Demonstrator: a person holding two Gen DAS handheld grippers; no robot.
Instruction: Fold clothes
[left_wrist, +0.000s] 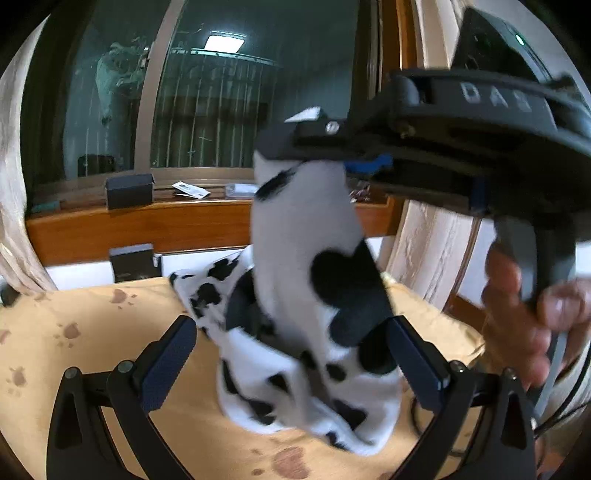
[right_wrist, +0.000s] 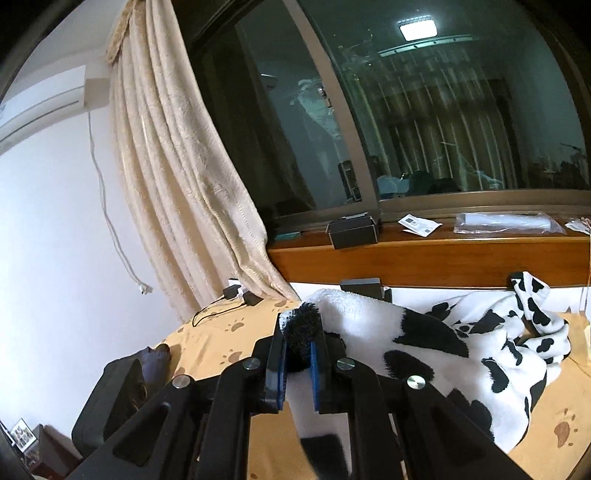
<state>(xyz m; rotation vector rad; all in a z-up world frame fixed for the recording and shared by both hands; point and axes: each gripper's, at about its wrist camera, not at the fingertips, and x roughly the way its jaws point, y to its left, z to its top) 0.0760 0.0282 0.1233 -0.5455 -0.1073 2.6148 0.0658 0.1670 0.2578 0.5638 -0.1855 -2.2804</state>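
A white fleece garment with black cow spots hangs over the tan paw-print bed cover. My right gripper is shut on its upper edge and holds it up; in the right wrist view the fleece is pinched between the blue pads, and the rest of the garment trails onto the bed. My left gripper is open, its fingers either side of the hanging cloth, low over the bed.
A wooden window ledge behind the bed carries a black box, papers and a plastic bag. A beige curtain hangs at the left. Black chargers with a cable lie at the bed's far corner. A dark object sits at the left.
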